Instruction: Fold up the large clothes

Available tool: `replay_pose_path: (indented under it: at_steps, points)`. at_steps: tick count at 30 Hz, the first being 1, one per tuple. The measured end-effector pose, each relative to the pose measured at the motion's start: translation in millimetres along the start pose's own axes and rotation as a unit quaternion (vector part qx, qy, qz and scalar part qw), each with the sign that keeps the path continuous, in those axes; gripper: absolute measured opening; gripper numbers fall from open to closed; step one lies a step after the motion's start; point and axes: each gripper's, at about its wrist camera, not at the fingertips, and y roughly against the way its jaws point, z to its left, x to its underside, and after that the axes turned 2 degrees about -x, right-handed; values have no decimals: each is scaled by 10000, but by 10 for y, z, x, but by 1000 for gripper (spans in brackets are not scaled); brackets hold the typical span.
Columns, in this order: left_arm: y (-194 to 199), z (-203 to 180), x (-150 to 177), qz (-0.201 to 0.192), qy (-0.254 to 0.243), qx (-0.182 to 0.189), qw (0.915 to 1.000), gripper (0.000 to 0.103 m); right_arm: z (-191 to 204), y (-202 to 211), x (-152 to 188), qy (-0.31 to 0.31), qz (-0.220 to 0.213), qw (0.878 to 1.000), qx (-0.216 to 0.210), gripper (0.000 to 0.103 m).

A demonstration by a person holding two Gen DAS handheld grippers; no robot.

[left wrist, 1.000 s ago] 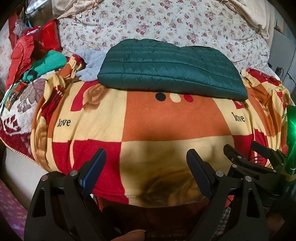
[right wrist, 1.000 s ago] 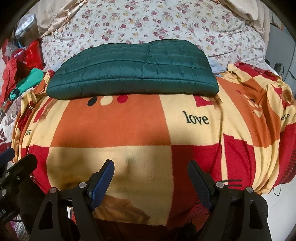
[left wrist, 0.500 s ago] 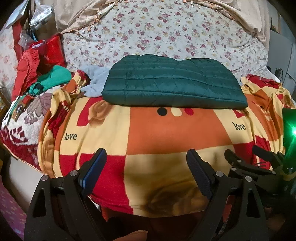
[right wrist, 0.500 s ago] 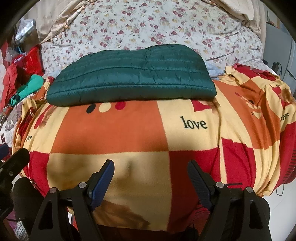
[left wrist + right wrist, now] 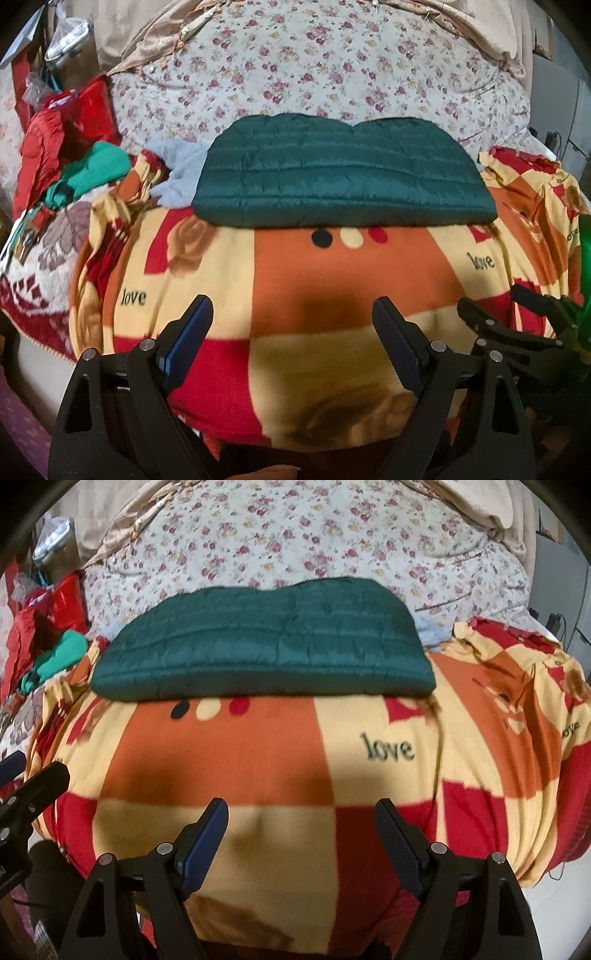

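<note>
On the bed's left edge, a heap of red and teal clothes [image 5: 55, 162] lies off the blanket [image 5: 332, 288], untouched; whether it belongs to the task cannot be told.

Left gripper [image 5: 291, 332]: jaws spread wide, nothing between them, hovering over the near part of the blanket, well apart from the jacket.

Centre, far side of the blanket: green quilted jacket [image 5: 343, 177] lies as a flat, compact, roughly rectangular slab. Edges look aligned; no sleeves or hood stick out. A pale grey-blue cloth [image 5: 177, 173] shows from under its left end.

Right gripper [image 5: 301, 830]: likewise released and empty, over the near blanket, not touching the jacket [image 5: 266, 646]. Its body shows at the right edge of the left wrist view.

Judgement: the jacket fold appears finished, or nearly so. Neither gripper is engaged with it. Remaining, if anything: a final halving or smoothing, or a next garment from the heap. Nothing shown settles which.
</note>
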Motion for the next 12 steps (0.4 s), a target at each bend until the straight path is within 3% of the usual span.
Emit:
replay_pose_path:
  at_steps: [6, 12]
  points:
    - [-95, 23, -95, -86, -53, 136, 9999, 88, -41, -105, -146, -8, 63, 10000, 64, 79]
    - [-318, 72, -61, 171, -22, -52, 9998, 88, -47, -286, -113, -38, 323, 9995, 26, 79]
